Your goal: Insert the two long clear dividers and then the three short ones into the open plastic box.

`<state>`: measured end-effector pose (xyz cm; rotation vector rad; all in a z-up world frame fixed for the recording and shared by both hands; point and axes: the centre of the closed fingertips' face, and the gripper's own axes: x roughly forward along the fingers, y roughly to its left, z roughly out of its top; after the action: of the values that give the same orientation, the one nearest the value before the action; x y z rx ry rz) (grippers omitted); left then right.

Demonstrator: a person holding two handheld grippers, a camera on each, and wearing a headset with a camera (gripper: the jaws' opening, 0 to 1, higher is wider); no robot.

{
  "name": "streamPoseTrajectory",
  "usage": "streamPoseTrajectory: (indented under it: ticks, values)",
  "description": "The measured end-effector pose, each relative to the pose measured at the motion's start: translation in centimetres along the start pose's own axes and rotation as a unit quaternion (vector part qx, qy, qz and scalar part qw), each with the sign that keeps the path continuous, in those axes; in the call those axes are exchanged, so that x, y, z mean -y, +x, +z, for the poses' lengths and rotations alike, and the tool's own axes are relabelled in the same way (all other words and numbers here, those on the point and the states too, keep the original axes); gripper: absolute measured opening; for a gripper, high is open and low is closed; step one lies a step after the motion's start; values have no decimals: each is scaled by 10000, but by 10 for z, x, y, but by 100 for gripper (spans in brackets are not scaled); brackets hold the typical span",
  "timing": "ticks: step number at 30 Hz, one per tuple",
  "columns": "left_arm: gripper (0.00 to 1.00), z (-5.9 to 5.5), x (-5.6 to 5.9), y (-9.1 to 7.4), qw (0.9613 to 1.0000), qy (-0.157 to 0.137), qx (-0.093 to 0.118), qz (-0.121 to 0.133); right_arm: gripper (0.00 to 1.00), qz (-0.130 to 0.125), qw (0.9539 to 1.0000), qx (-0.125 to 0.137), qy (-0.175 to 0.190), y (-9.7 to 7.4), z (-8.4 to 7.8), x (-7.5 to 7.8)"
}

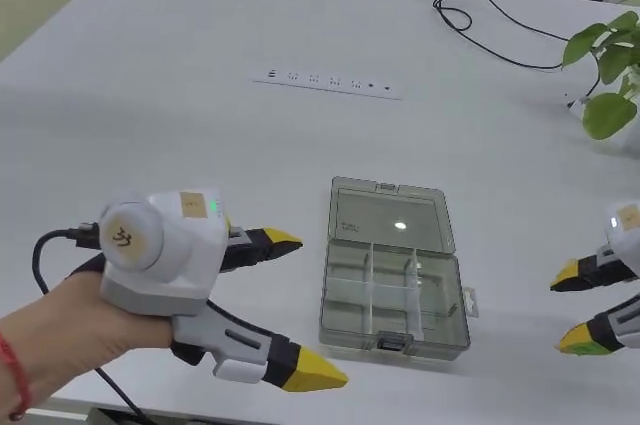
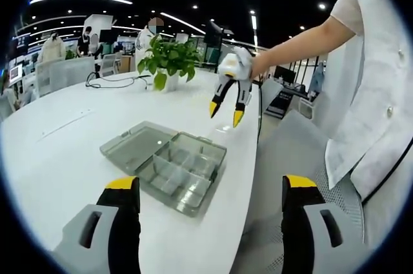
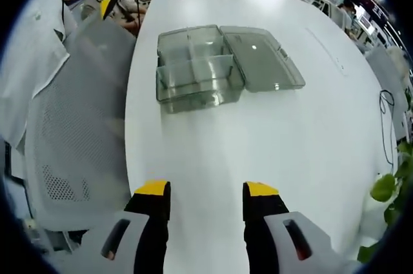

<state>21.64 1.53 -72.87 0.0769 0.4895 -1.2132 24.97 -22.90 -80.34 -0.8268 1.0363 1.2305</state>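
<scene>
An open clear grey plastic box [image 1: 395, 290] lies on the white table, its lid [image 1: 390, 215] folded flat on the far side. Clear dividers [image 1: 368, 267] stand inside it and split the tray into compartments. The same box [image 2: 169, 164] sits ahead of my left gripper, and the box [image 3: 200, 71] also lies beyond my right gripper. My left gripper [image 1: 300, 310] hovers open left of the box, nothing between its yellow tips. My right gripper [image 1: 575, 307] is open at the right edge, also empty. The right gripper [image 2: 226, 105] appears across the table in the left gripper view.
A white power strip [image 1: 327, 82] lies further back on the table. A black cable [image 1: 490, 25] loops at the far right, near a green potted plant [image 1: 608, 70]. A mesh office chair [image 3: 71, 132] stands beside the table edge. People sit in the background.
</scene>
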Motion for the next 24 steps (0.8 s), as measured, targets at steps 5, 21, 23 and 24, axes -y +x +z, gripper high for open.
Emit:
streamPoseTrajectory:
  ticks: [5,21,23,24]
  values:
    - [93,0,0,-1,10000,-6,5,12,49,88,9988,-446,-192,4,-26,-2]
    - [92,-1,0,-4,10000,-43,-30,38,48,93,9937,-977,-546,15,-56,5]
    - [92,-1,0,-4,10000,-48,-31,38,48,74,9936,-987,-545,17,-57,6]
    - [92,-1,0,-4,10000,-45,-34,37,48,79,9935,-1000,-544,18,-58,6]
